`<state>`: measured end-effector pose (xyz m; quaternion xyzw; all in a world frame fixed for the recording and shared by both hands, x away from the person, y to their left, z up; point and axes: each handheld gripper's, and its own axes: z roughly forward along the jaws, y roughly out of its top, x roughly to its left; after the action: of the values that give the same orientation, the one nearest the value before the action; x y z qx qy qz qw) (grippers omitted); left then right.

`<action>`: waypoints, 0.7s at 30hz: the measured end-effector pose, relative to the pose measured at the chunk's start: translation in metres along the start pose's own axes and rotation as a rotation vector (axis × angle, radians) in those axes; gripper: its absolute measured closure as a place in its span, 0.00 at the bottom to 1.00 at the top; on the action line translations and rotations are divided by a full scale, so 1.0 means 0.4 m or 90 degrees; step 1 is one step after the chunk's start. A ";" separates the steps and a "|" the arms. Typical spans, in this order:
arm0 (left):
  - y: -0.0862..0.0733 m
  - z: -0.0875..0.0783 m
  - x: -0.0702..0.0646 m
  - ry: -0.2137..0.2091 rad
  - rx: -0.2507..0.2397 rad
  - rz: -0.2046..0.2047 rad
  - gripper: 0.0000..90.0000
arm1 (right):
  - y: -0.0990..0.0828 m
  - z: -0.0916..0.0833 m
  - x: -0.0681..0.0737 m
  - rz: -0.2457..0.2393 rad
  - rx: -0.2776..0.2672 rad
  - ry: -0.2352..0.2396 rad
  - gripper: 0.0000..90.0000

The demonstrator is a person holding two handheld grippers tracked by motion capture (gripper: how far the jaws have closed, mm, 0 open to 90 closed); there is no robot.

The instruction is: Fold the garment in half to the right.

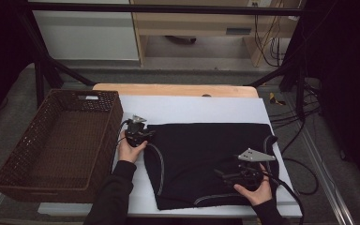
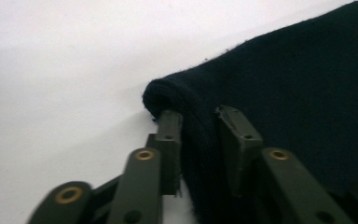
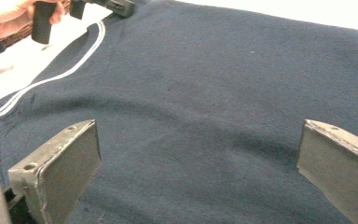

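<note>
A white sheet (image 1: 192, 108) covers the wooden bench (image 1: 168, 89); the left gripper (image 2: 198, 123) pinches the dark garment's (image 1: 201, 154) corner; the right gripper (image 3: 198, 172) hovers spread; a wicker basket (image 1: 18, 173) sits left.

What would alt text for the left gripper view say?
The left gripper has its two black jaws pinching a raised fold at the corner of a dark knitted garment, which lies on a plain white table cover.

A black garment (image 1: 206, 159) with thin white piping along its curved seams lies on a white sheet (image 1: 192, 108) covering a light wooden table (image 1: 173, 90). Beside it stands a dark brown woven basket (image 1: 51, 145). Both grippers, left (image 1: 143, 133) and right (image 1: 225, 176), are black, the right topped by a grey plate.
</note>
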<state>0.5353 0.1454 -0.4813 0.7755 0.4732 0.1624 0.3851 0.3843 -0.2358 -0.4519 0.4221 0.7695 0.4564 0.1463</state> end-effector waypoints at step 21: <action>-0.004 0.004 -0.011 -0.004 -0.006 0.041 0.89 | 0.027 0.088 0.164 -0.029 -0.002 0.023 0.01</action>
<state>0.5333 0.1414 -0.4830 0.7892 0.4458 0.1742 0.3849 0.3719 -0.1615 -0.4514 0.3960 0.7806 0.4618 0.1434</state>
